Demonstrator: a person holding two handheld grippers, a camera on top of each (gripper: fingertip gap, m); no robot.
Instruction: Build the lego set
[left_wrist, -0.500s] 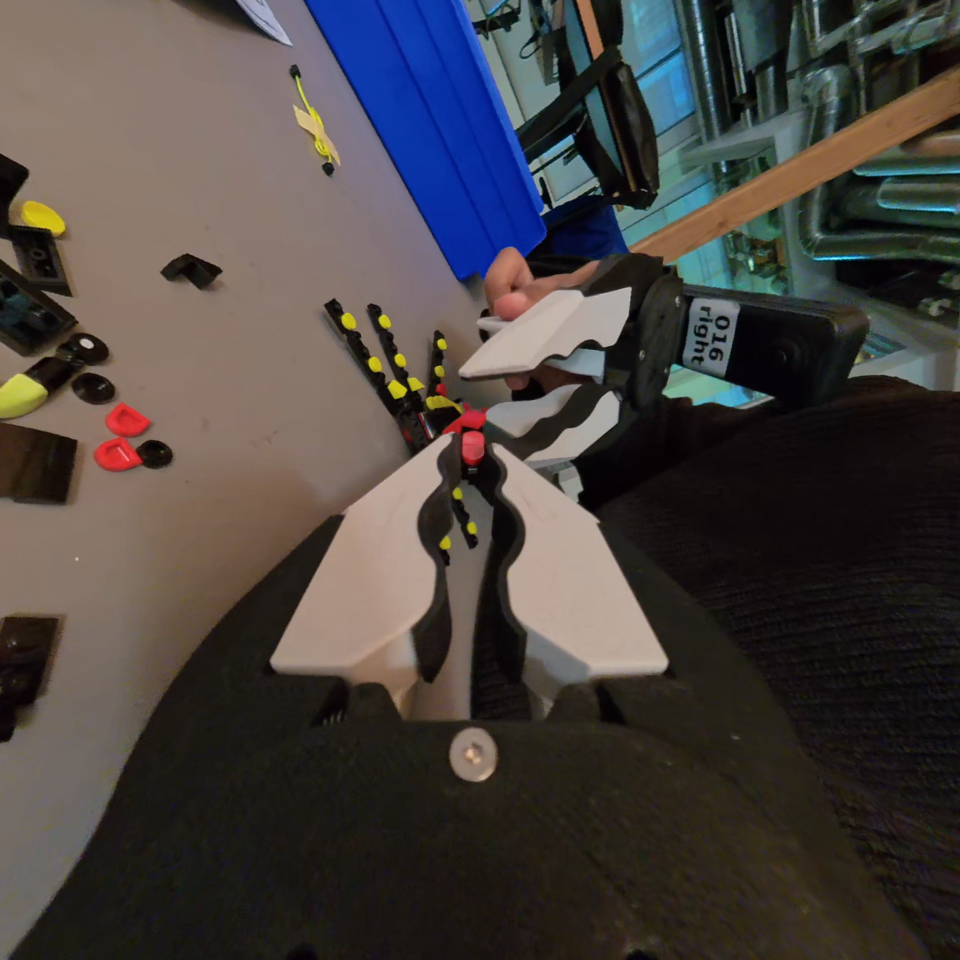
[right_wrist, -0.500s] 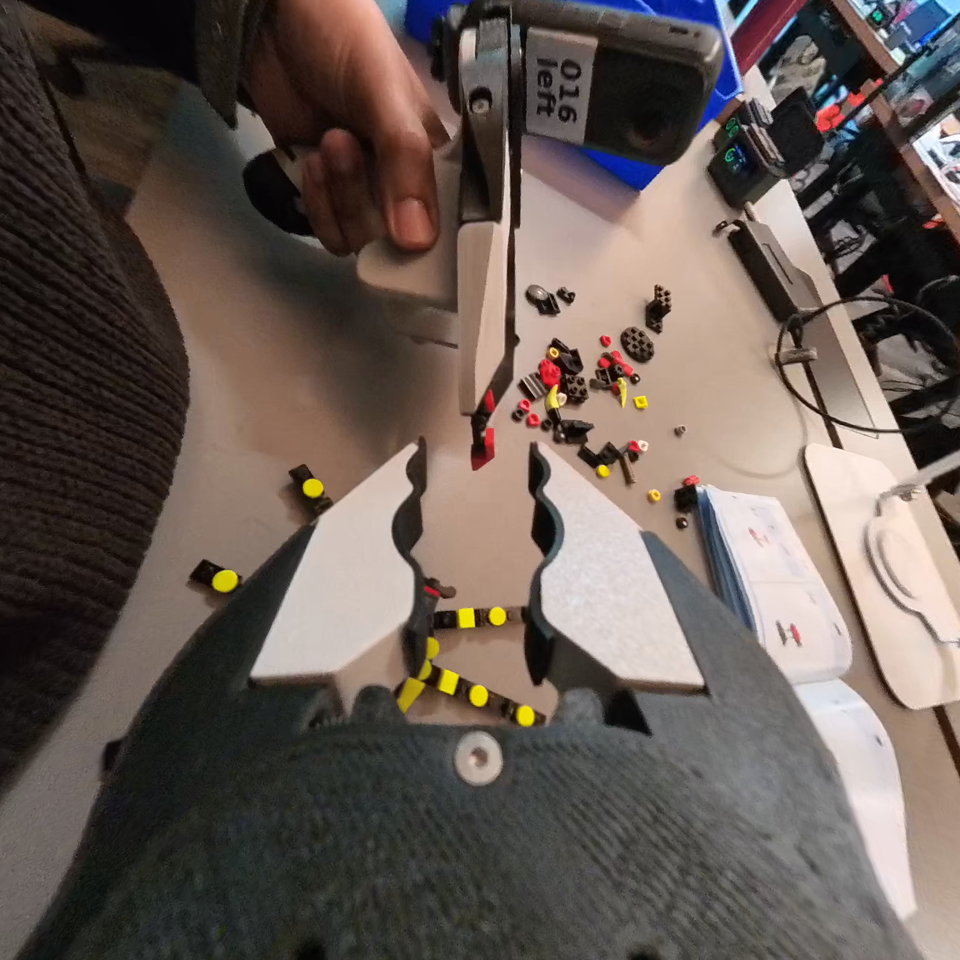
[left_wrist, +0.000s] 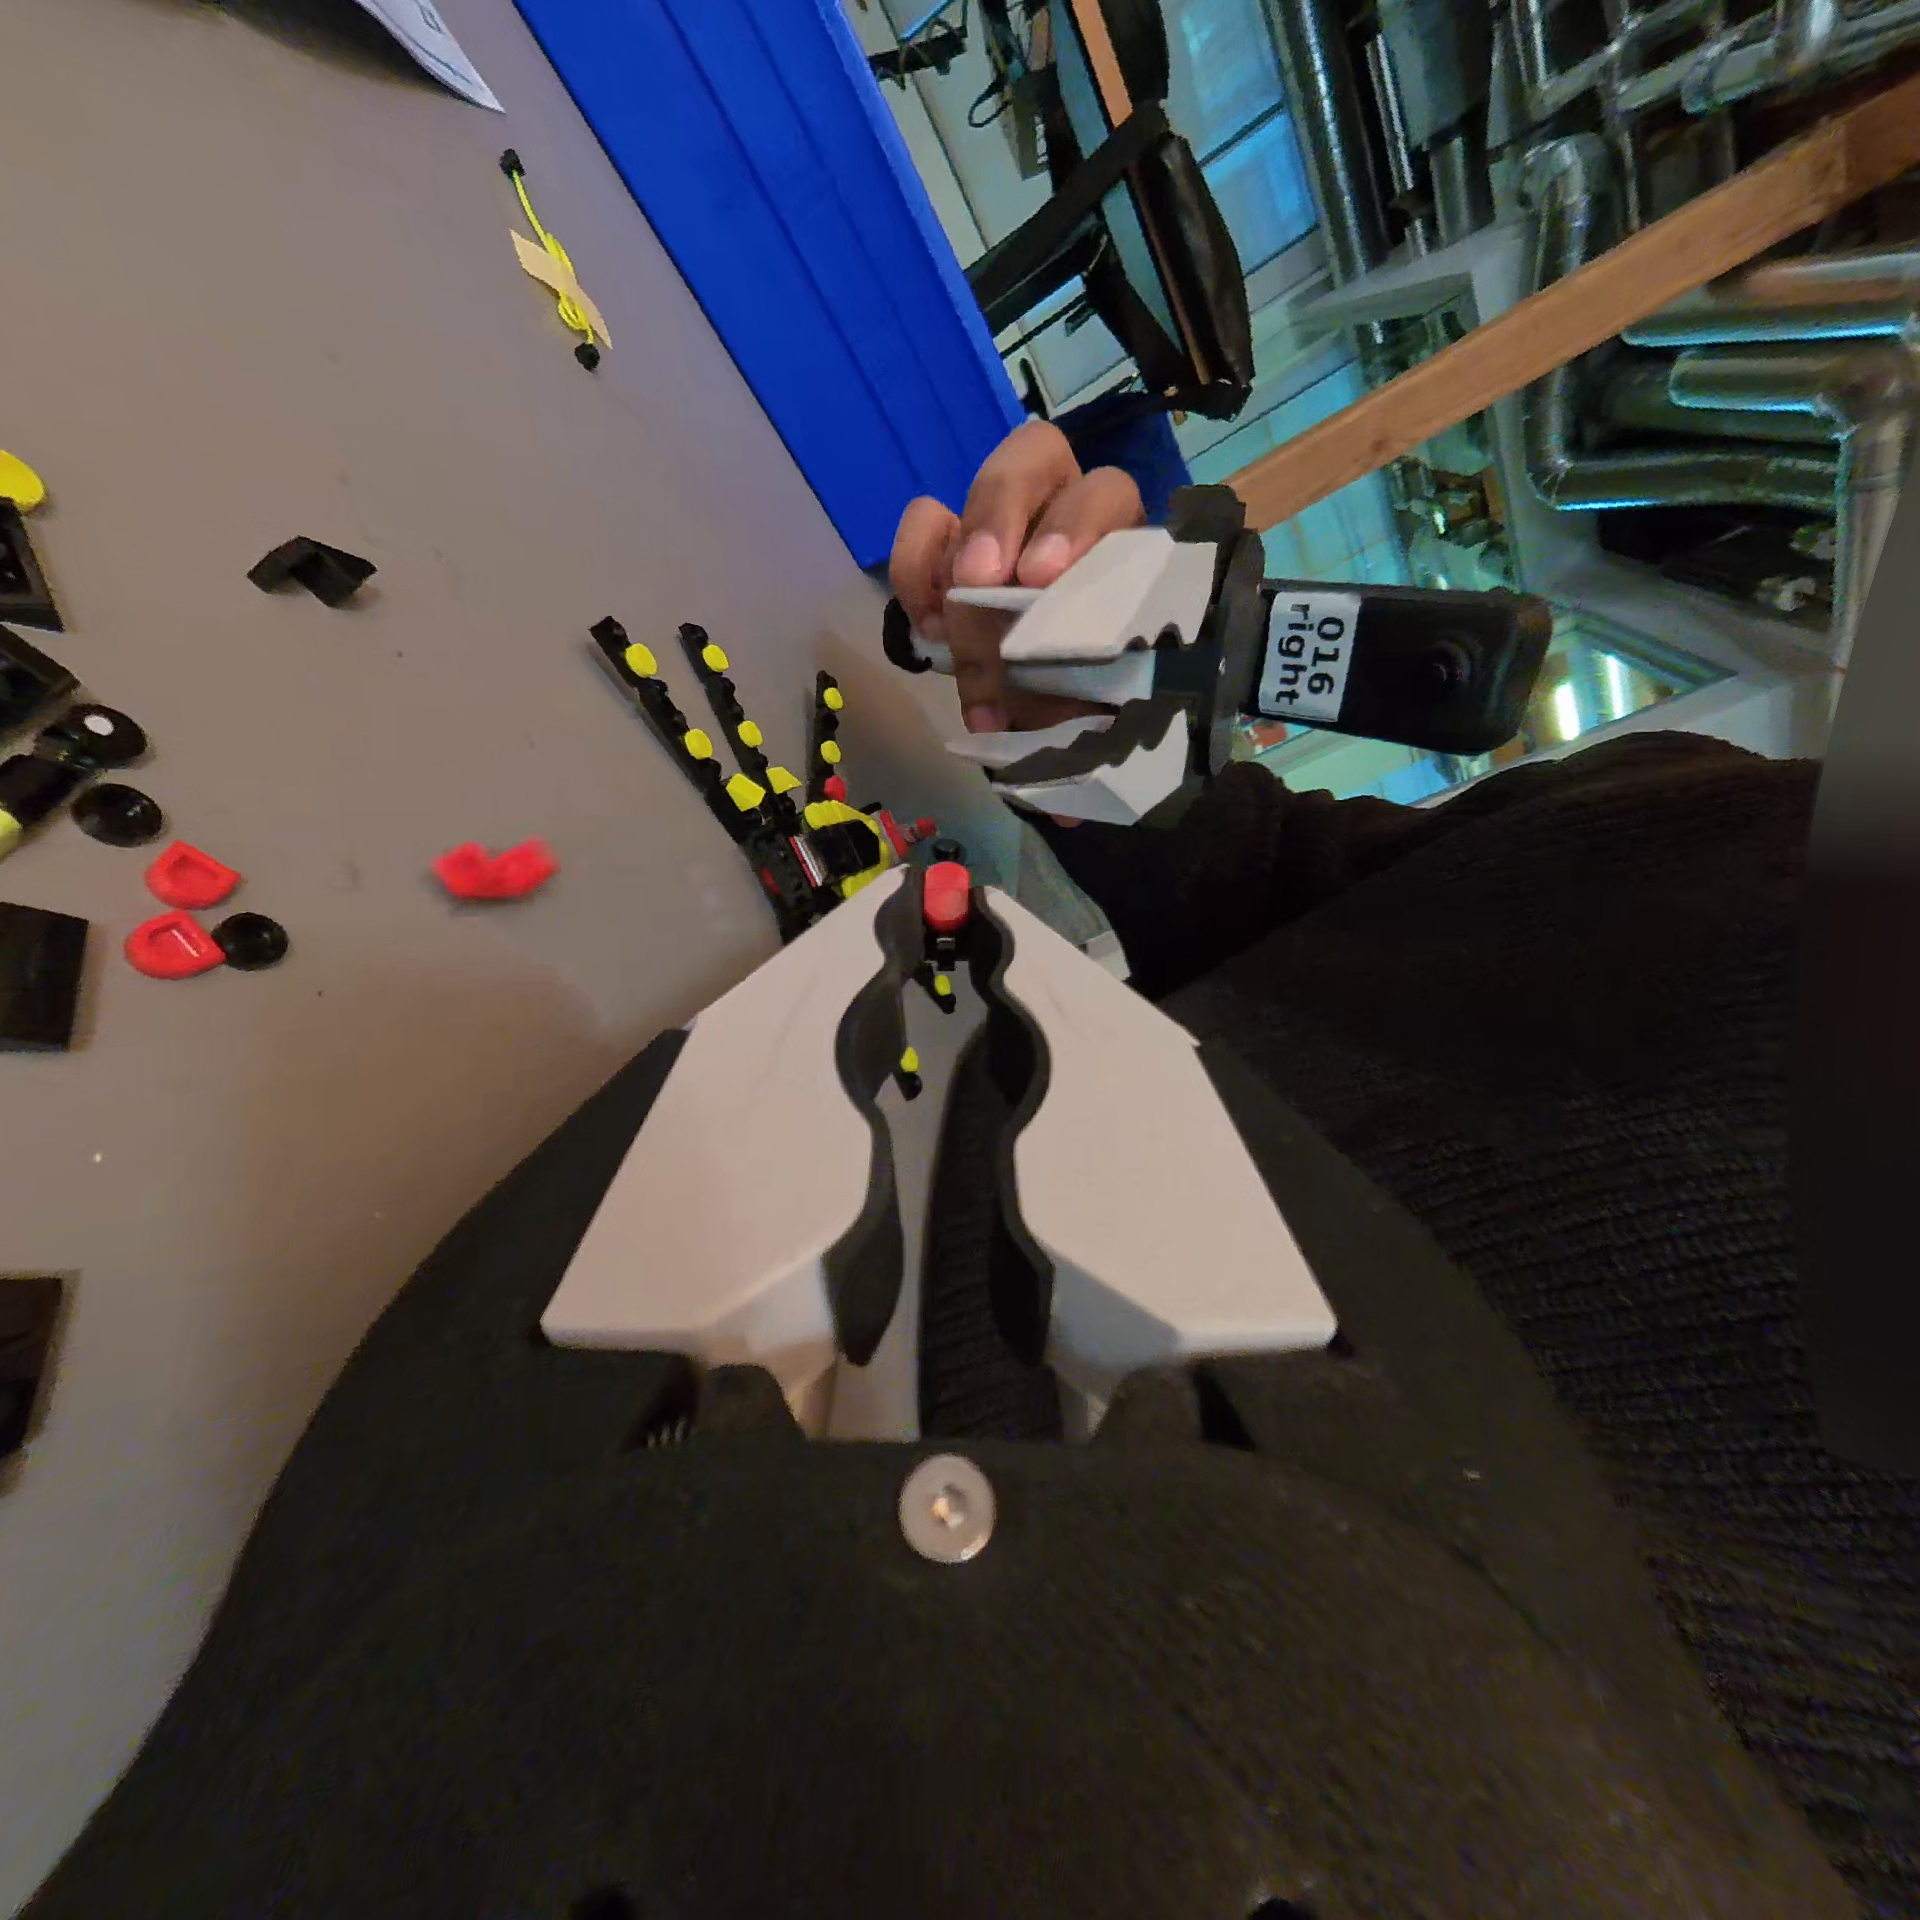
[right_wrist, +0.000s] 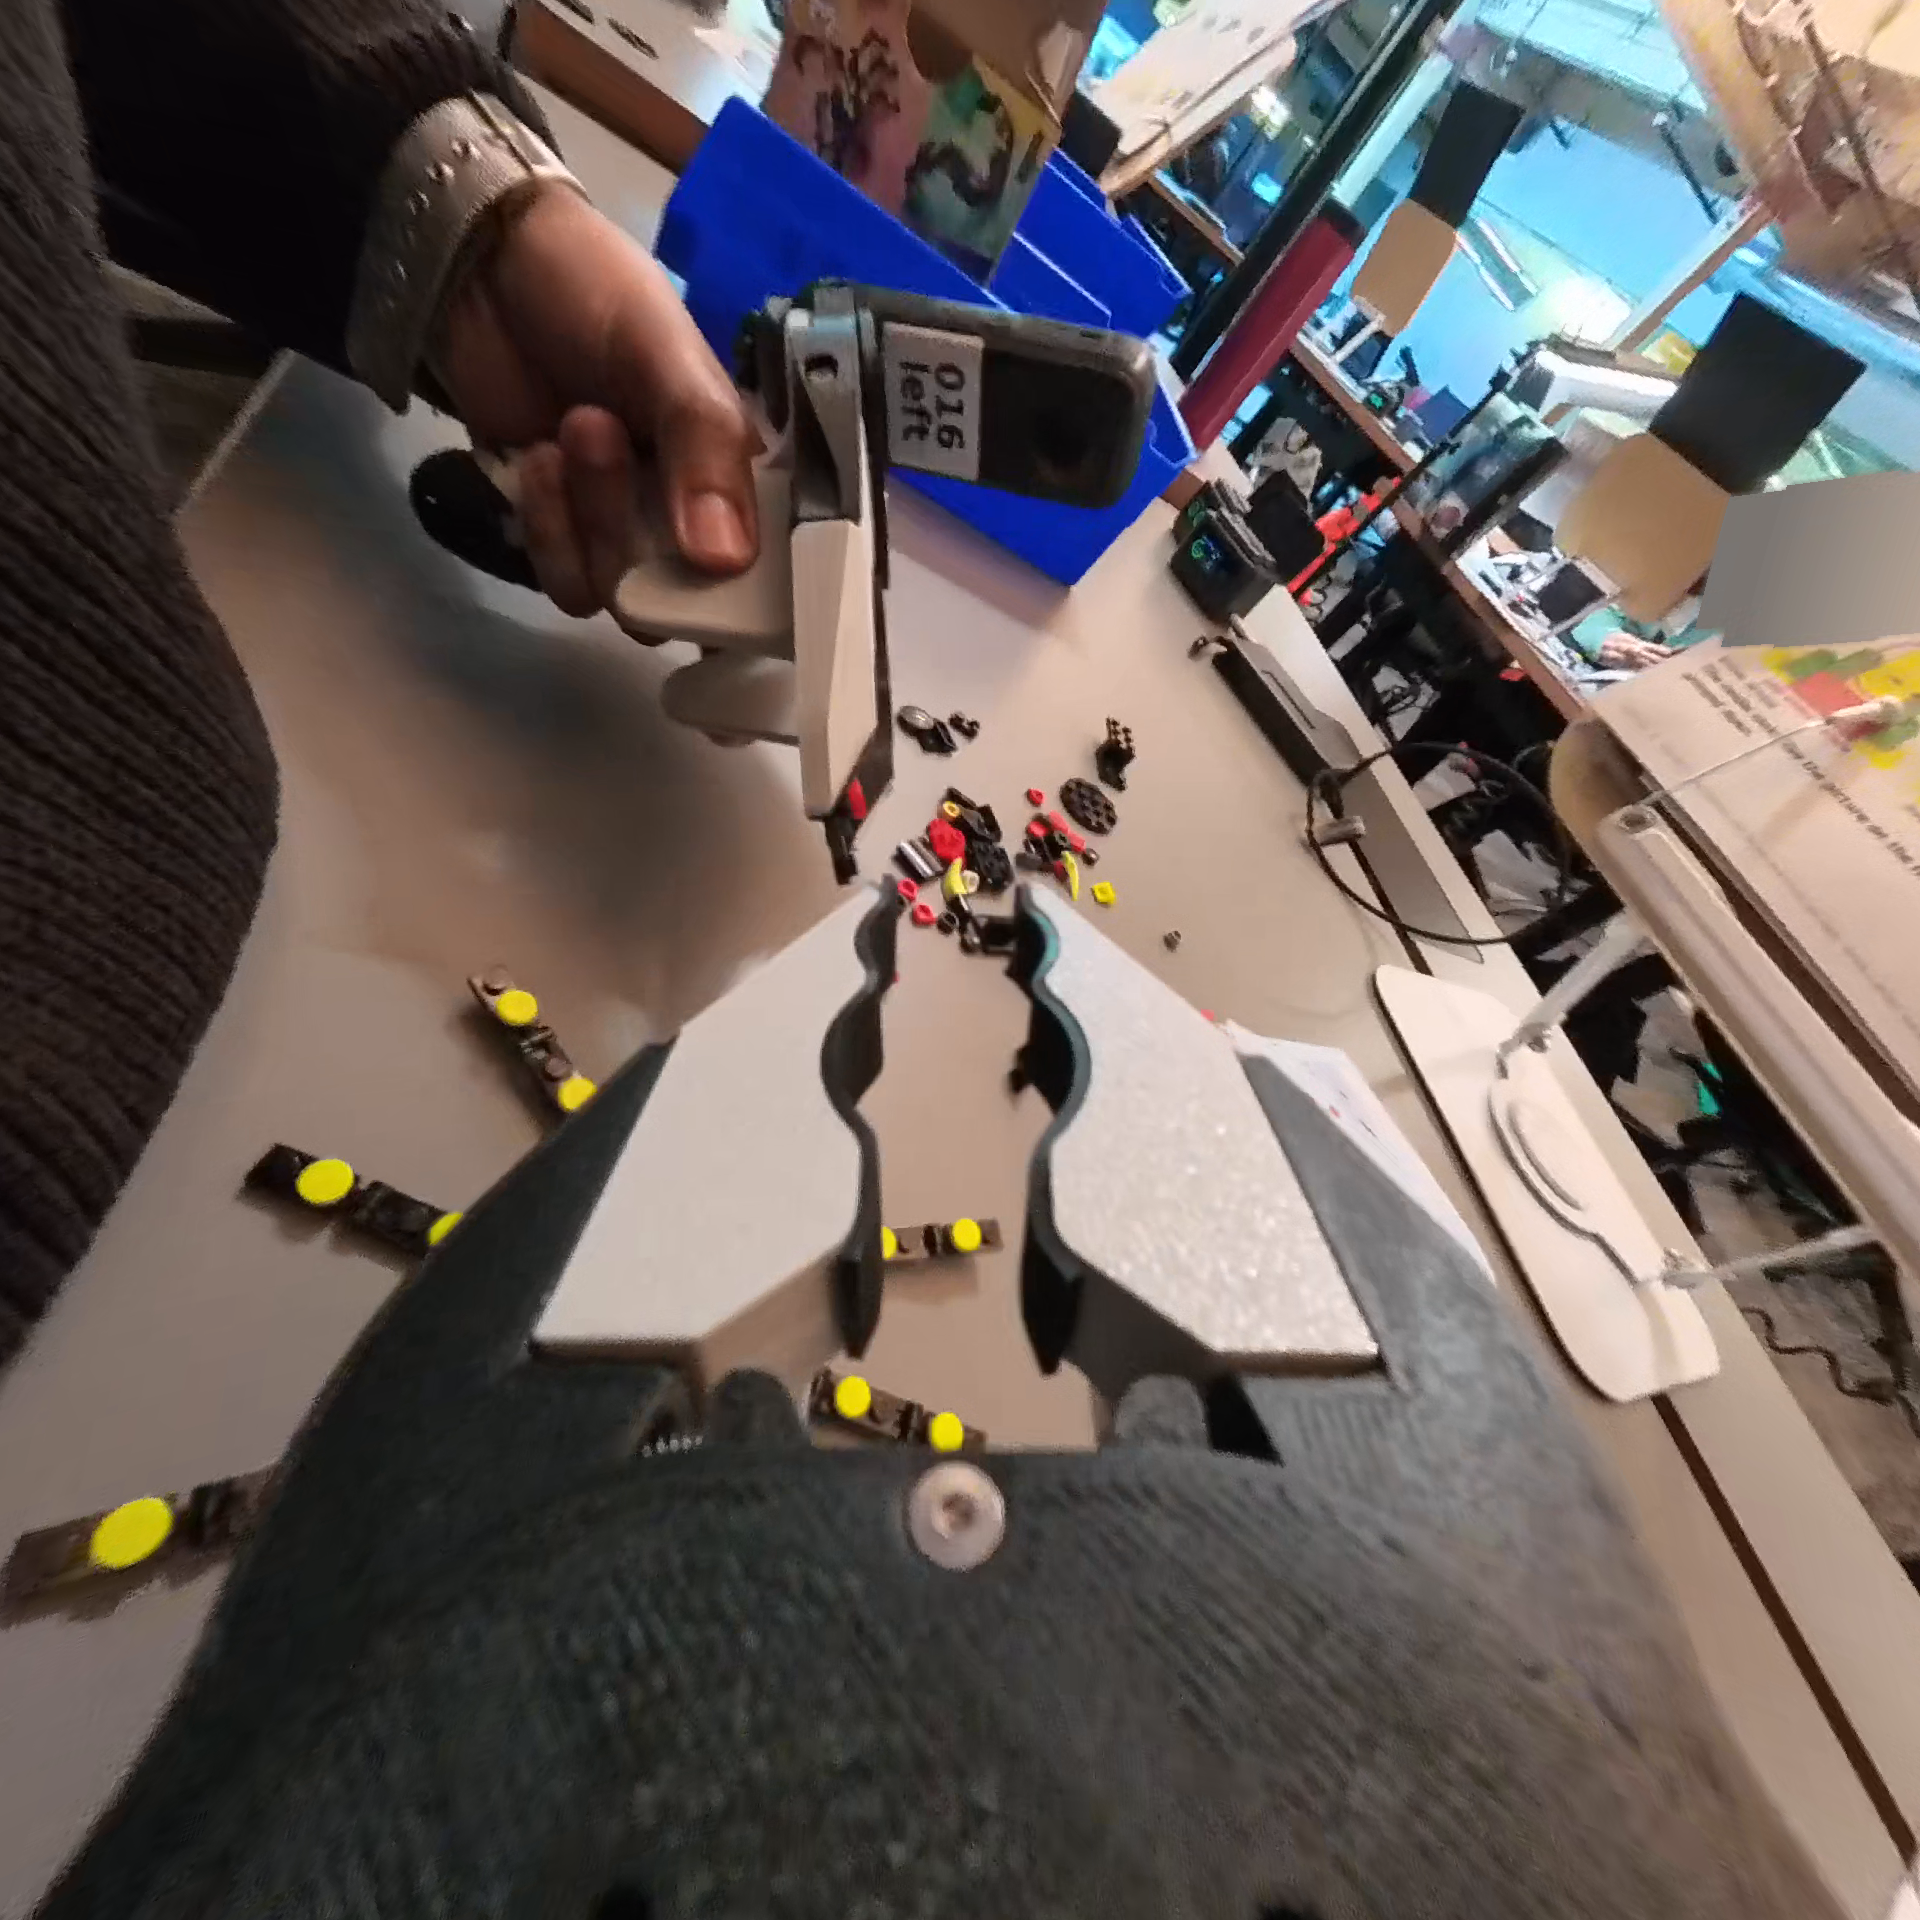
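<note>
Above the grey tabletop (left_wrist: 312, 343), the left gripper (left_wrist: 943, 912) pinches a small red-and-black lego piece (left_wrist: 945, 900) between its tips, jaws pressed tight on it and held clear of the surface. Right below it sits the half-built black lego model with yellow-studded legs (left_wrist: 790, 821), its limbs fanned out across the table. The right gripper (right_wrist: 954, 914) hangs over those legs with its jaws spread and nothing between them.

To seat the held piece well, I'd judge the empty gripper should first come down and steady the model's body, since such a light build would likely skid or tip under a press. The piece then wants lining up square over its studs before pushing straight down.

From the left wrist view, the gripper's own tips cover most of the piece, so its shape and underside are hard to make out. Where it is meant to attach I cannot tell. From the right wrist view, the model's body is hidden behind the gripper housing, with only the legs poking out. The loose heap of red, black and yellow lego parts (right_wrist: 987, 842) farther along is too small to sort.
</note>
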